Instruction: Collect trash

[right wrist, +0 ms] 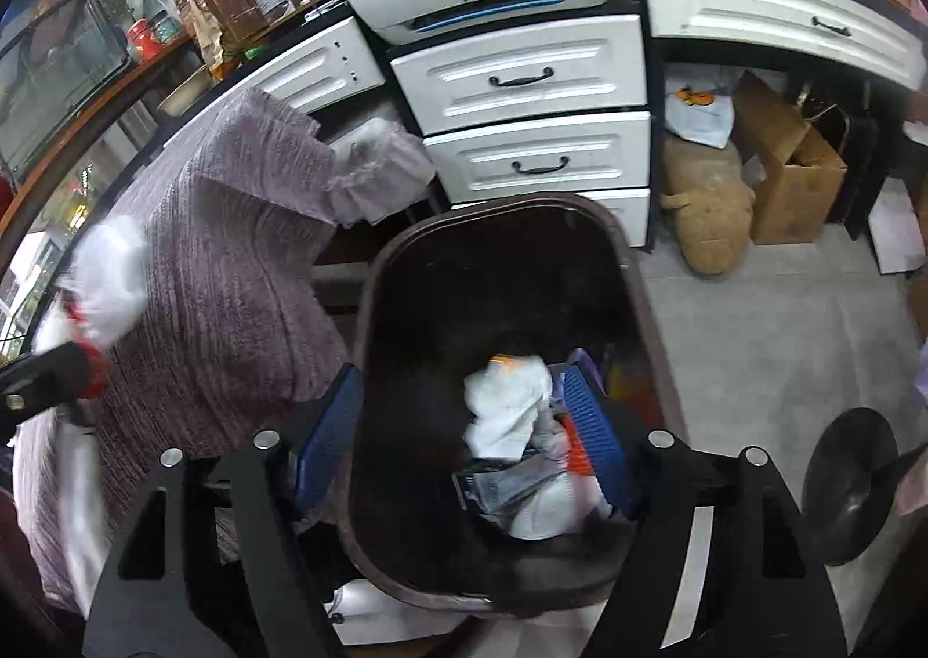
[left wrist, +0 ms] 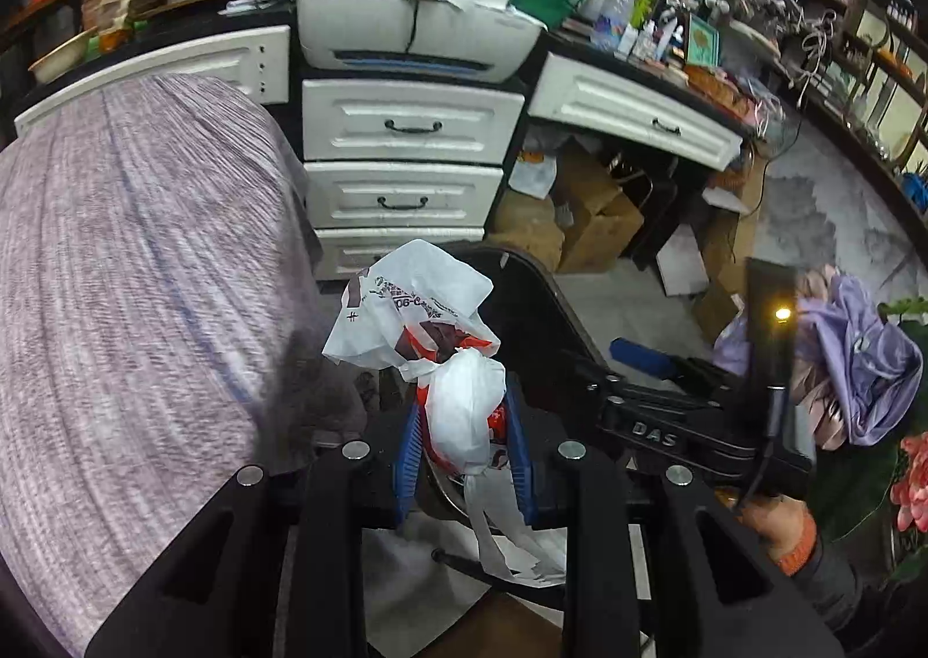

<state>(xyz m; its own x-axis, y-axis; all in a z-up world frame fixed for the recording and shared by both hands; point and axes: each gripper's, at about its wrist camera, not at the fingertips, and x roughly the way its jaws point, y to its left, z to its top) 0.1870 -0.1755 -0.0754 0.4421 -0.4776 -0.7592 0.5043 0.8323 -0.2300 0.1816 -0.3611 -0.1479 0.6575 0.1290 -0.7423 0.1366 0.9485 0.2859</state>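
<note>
Trash: white-and-red plastic bag (left wrist: 464,408) pinched between left tool (left wrist: 464,449) pads, jaws narrow, beside a purple fabric-covered seat (left wrist: 145,281). Right tool (right wrist: 464,443) jaws wide, holding nothing, straddling the dark bin's rim (right wrist: 371,275); crumpled white bag (right wrist: 510,408) lies inside the bin. Bare floor (right wrist: 754,339) right of bin.

Both views: even, diffuse indoor light, moderately bright, no hard shadows. Strong fisheye bending; drawer fronts (left wrist: 406,124) curve, corners fall to black vignette. Left wrist view: small amber lamp (left wrist: 783,314) flares; purple cloth (left wrist: 133,263) smeared by motion. Right wrist view: bin (right wrist: 406,252) interior very dark; white bag (right wrist: 110,275) at left edge blurred; window (right wrist: 35,257) at left edge overexposed.
</note>
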